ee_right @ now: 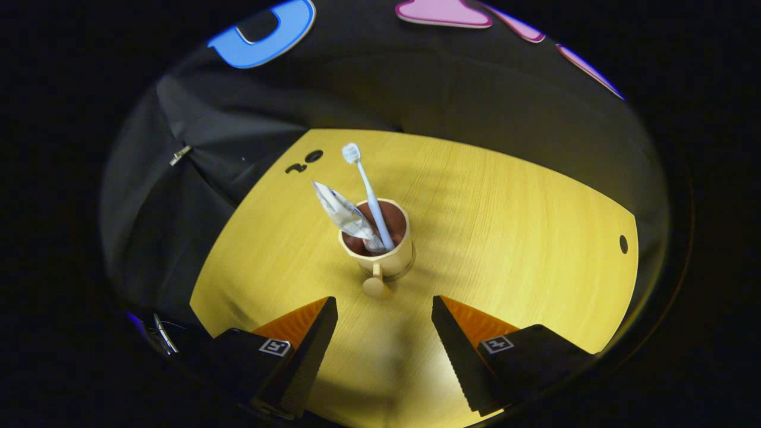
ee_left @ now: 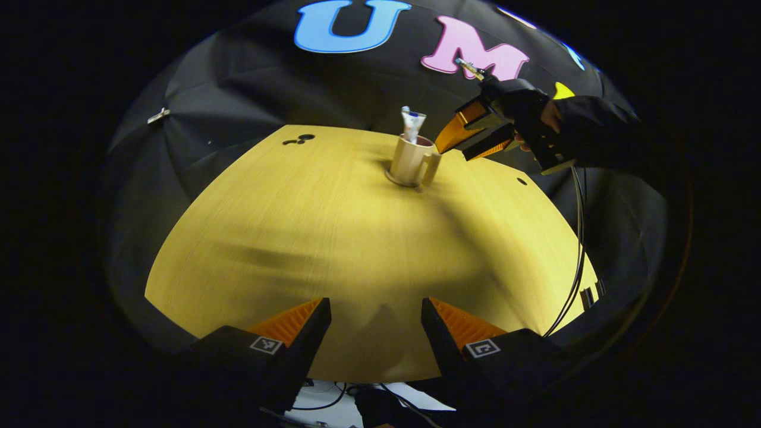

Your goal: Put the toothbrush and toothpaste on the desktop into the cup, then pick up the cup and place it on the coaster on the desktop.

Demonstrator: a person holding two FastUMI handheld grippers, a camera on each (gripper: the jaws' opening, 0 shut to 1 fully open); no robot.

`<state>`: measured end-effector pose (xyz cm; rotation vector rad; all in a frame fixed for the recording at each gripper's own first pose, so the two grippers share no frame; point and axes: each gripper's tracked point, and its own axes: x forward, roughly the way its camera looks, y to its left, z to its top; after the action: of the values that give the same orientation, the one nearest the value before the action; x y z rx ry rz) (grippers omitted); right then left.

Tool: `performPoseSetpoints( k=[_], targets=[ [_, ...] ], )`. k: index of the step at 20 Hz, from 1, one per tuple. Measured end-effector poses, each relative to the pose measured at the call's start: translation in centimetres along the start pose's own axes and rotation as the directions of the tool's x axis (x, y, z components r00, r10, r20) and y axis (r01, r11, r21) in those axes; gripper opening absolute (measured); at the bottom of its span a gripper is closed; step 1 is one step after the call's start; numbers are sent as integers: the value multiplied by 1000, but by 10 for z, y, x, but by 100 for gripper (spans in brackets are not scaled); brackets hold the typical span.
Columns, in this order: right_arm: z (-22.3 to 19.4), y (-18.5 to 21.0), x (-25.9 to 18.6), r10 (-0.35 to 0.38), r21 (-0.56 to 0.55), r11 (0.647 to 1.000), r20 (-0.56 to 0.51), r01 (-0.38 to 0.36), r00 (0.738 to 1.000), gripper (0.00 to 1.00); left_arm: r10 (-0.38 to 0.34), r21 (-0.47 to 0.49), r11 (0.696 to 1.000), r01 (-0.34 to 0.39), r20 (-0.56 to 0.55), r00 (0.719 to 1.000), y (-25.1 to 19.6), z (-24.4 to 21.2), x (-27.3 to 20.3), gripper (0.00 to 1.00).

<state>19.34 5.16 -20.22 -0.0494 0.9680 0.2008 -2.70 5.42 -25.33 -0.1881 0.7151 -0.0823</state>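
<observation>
A beige cup (ee_left: 409, 159) with a handle stands at the far middle of the yellow table (ee_left: 333, 249), on a round beige coaster (ee_left: 397, 178). A toothpaste tube (ee_left: 411, 123) sticks out of it. In the right gripper view the cup (ee_right: 389, 257) holds the tube (ee_right: 346, 217) and a white toothbrush (ee_right: 367, 187), with its handle (ee_right: 376, 286) facing me. My right gripper (ee_right: 384, 315) is open just short of that handle, touching nothing. In the left gripper view it (ee_left: 450, 152) hovers at the cup's right. My left gripper (ee_left: 376, 315) is open near the table's front edge, holding nothing.
A gloved hand (ee_left: 550, 116) with a dark sleeve holds the right gripper, and black cables (ee_left: 576, 238) hang from it past the table's right edge. Small dark holes (ee_left: 300, 139) mark the far left of the table, another hole (ee_right: 623, 244) the right.
</observation>
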Motion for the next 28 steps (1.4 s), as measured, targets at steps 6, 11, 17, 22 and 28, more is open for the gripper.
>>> performPoseSetpoints(
  k=[6, 11, 17, 22, 28],
  targets=[
    [9, 4, -103, 24, 46, 998, 257, -36, 966, 98, -95, 117, 989, 91, 28, 995, -49, 32, 1, 96],
    [10, 4, -182, 28, 97, 992, 493, -86, 869, 98, -152, 183, 974, 133, 90, 984, -88, 68, -6, 95],
    [-13, 3, -242, 6, 124, 987, 613, -104, 790, 98, -141, 156, 983, 99, 281, 949, -109, 142, -32, 95],
    [-16, -6, -281, -59, 53, 998, 710, 30, 702, 98, -90, 150, 988, 23, 456, 886, -116, 191, -62, 95],
    [-14, -34, -313, -138, 80, 990, 767, 120, 626, 98, -97, 194, 981, -13, 546, 832, -139, 217, -81, 95]
  ],
)
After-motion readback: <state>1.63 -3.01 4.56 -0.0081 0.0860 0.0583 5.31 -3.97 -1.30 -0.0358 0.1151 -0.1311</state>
